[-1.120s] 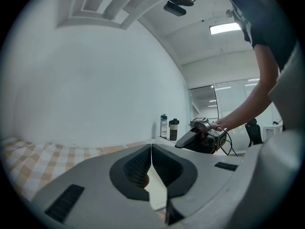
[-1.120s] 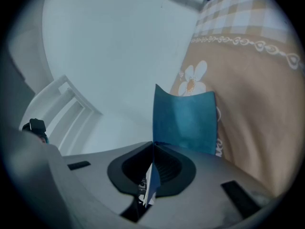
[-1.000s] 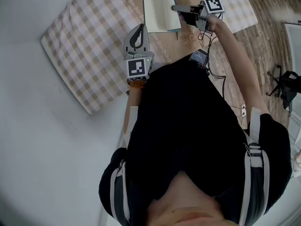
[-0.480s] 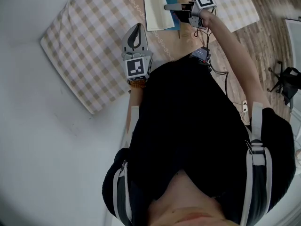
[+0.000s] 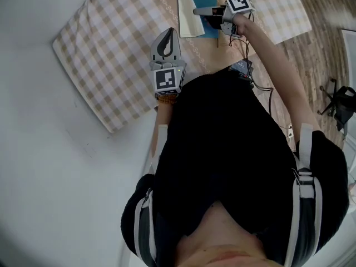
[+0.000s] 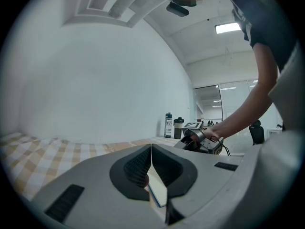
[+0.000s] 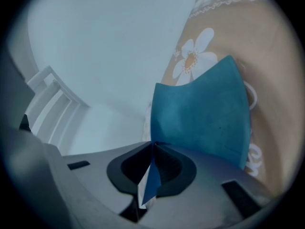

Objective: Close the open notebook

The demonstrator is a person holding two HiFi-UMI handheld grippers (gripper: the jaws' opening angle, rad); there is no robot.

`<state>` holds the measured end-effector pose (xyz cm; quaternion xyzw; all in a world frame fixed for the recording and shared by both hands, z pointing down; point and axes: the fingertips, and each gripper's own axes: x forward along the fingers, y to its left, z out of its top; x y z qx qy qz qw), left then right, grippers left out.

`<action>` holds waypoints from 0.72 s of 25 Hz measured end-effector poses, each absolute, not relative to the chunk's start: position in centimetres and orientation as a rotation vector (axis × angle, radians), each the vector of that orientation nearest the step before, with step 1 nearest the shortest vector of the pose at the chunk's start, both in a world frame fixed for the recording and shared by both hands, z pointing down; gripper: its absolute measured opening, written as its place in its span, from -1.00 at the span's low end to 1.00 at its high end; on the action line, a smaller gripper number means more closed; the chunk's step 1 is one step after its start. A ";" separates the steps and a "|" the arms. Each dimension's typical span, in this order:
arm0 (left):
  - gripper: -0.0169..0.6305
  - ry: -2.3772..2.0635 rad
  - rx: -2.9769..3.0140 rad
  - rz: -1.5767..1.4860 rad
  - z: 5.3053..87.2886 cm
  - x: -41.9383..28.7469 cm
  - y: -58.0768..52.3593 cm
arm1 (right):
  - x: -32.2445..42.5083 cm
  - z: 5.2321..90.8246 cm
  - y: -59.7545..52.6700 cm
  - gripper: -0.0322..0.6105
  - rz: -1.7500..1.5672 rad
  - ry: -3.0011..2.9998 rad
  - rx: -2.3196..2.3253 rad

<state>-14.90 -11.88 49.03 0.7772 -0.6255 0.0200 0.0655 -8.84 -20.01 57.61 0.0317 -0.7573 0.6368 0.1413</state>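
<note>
Each marker cube (image 5: 238, 1) carries a black-and-white square code. The labels on the two bottles (image 6: 173, 126) are too small to read. The notebook (image 5: 189, 13) lies on the floral table runner (image 5: 200, 52). The right gripper (image 5: 198, 10) is clamped on its blue cover (image 7: 200, 113), which is tilted up. The left gripper (image 5: 168, 33), jaws together and empty, hovers well apart from the notebook.

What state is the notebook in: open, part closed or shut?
Part closed: its blue cover stands raised above the floral cloth, and white pages show beside it.
</note>
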 end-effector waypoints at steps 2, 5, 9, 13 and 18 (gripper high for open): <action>-0.92 -1.890 2.342 0.059 49.1 -15.0 -11.9 | -9.2 57.9 -20.0 -0.84 1.845 -2.181 0.096; -0.92 -1.890 2.338 0.063 49.1 -15.1 -11.9 | -9.9 58.4 -20.0 -0.83 1.851 -2.171 0.105; -0.92 -1.888 2.337 0.063 49.2 -15.0 -12.0 | -10.6 59.0 -19.9 -0.81 1.820 -2.162 0.145; -0.92 -1.887 2.338 0.063 49.2 -15.1 -12.0 | -11.2 59.3 -19.9 -0.79 1.801 -2.140 0.173; -0.92 -1.886 2.340 0.065 49.2 -15.0 -12.0 | -11.6 59.8 -19.7 -0.73 1.766 -2.107 0.246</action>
